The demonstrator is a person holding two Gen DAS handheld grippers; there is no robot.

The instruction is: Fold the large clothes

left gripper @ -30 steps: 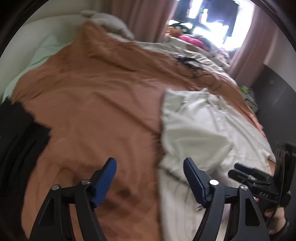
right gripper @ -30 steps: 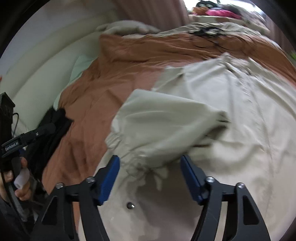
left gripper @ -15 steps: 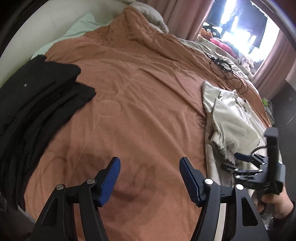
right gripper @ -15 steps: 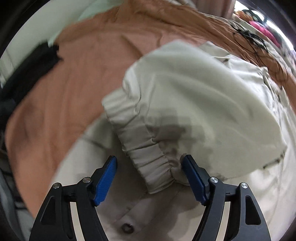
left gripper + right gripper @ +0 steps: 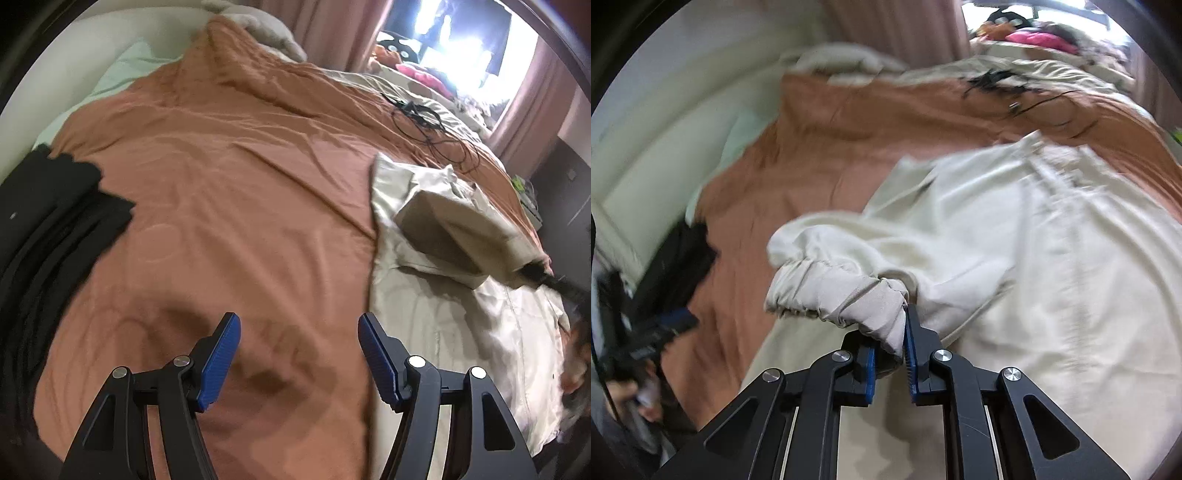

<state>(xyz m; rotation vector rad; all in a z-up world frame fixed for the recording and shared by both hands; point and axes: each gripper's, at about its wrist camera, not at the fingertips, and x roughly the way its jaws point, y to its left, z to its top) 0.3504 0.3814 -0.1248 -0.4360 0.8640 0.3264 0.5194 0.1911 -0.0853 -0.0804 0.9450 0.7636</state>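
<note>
My right gripper (image 5: 890, 354) pinches the cream jacket's elastic cuff (image 5: 834, 291) over the rust-orange bedspread (image 5: 240, 184); my left gripper (image 5: 299, 354) gapes empty.

Right tongs (image 5: 554, 282): smeared by motion in the left wrist view, tips hidden under the raised beige sleeve (image 5: 458, 229).
Left tongs (image 5: 646, 332): blurred in the right wrist view.
Black clothes (image 5: 40, 236): cut off by the left frame edge.
Window clutter (image 5: 417, 70): overexposed, unidentifiable.
</note>
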